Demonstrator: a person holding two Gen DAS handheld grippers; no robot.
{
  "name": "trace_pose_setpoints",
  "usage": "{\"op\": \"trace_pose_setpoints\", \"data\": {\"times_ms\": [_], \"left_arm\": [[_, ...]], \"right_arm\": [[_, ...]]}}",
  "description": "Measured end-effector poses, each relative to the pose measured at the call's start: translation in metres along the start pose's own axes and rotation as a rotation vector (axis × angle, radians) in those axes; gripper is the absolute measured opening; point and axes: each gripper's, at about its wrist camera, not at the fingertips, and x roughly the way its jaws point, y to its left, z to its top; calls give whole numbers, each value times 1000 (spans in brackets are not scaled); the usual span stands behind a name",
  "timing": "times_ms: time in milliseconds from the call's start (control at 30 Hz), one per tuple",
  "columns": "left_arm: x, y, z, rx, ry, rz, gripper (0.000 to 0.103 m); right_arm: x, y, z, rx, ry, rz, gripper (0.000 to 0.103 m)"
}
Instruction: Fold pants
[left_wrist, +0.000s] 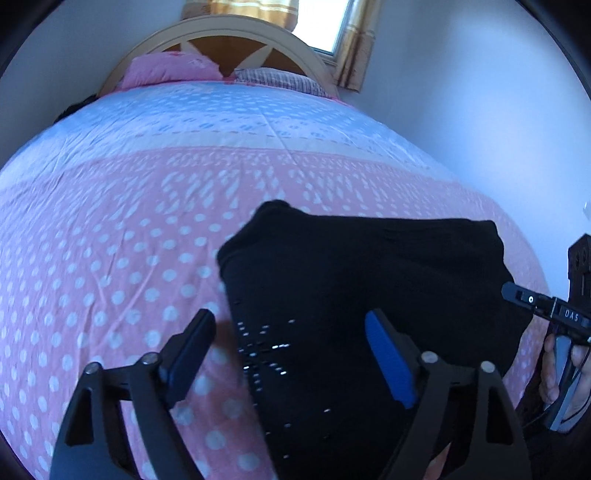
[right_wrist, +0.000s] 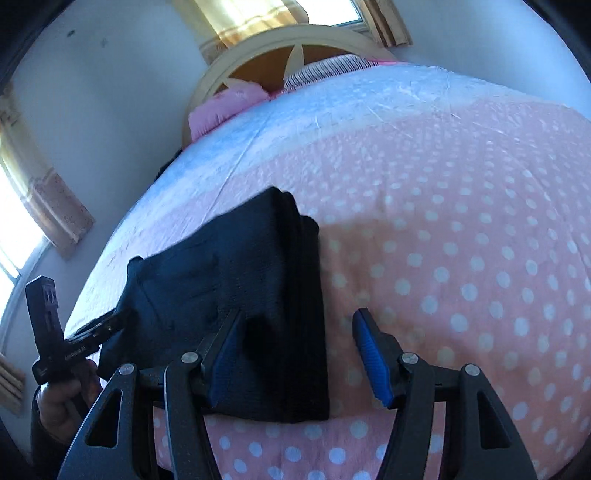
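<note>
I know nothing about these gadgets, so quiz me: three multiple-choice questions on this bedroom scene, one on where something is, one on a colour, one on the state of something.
1. Where do the pants lie?
A. on the polka-dot bedspread
B. on the pillows
C. on the floor

2. What colour are the pants?
A. white
B. black
C. pink

3. How do both grippers stand?
A. shut on the pants
B. shut on a pillow
C. open, holding nothing

Answers:
1 A, the folded bundle rests on the pink dotted part of the cover, well short of the pink pillow by the headboard.
2 B, the cloth is black against the pink spread.
3 C, the left gripper and right gripper each show spread fingers with no cloth pinched between them.
</note>
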Motion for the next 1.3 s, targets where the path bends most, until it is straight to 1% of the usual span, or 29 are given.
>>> {"op": "trace_pose_setpoints", "data": {"times_ms": [67, 167, 200, 233, 267, 400, 467, 500, 567, 633, 667, 700, 767, 867, 1000, 1100, 1233, 1300], "left_arm": [[0, -1, -1, 9, -1, 4, 82], [4, -1, 1, 13, 2, -8, 77], [3, -2, 0, 16, 0, -6, 77], [2, -2, 0, 17, -1, -6, 76], [2, -2, -1, 18, -2, -7, 75], [2, -2, -1, 20, -1, -13, 72], [1, -5, -2, 29, -4, -18, 67], [1, -5, -2, 33, -5, -18, 65], [-1, -9, -2, 49, -13, -21, 51], [-3, -11, -2, 60, -22, -14, 44], [-4, -12, -2, 65, -26, -10, 38], [-4, -12, -2, 66, -30, -10, 34], [-9, -13, -1, 63, -41, -5, 23], [-14, -13, 0, 63, -50, -1, 20], [-23, -15, 2, 62, -68, 3, 19], [-34, -13, 7, 53, -85, -9, 18], [-51, -7, 13, 53, -116, 4, 18], [-60, -1, 17, 50, -133, 23, 18]], "right_arm": [[0, -2, 1, 11, 2, 12, 61], [6, -3, 0, 19, -5, 39, 61], [6, -3, 1, 16, -9, 40, 59], [8, -1, 2, 18, -10, 47, 51], [10, 0, 1, 23, -5, 72, 46], [12, 1, 1, 36, 5, 90, 44], [12, 0, 1, 49, 7, 98, 41], [12, 1, 1, 47, 7, 99, 38], [10, 8, 0, 25, 0, 89, 33], [7, 14, -1, -4, -14, 71, 29], [5, 18, -2, -21, -21, 60, 29], [3, 22, -3, -38, -33, 48, 28], [-2, 28, -3, -60, -47, 35, 28], [-8, 34, -4, -77, -56, 29, 27], [-16, 43, 0, -105, -64, 28, 27], [-19, 51, 6, -128, -62, 32, 27], [-16, 64, 19, -132, -44, 83, 26], [-10, 73, 26, -137, -38, 110, 26]]}}
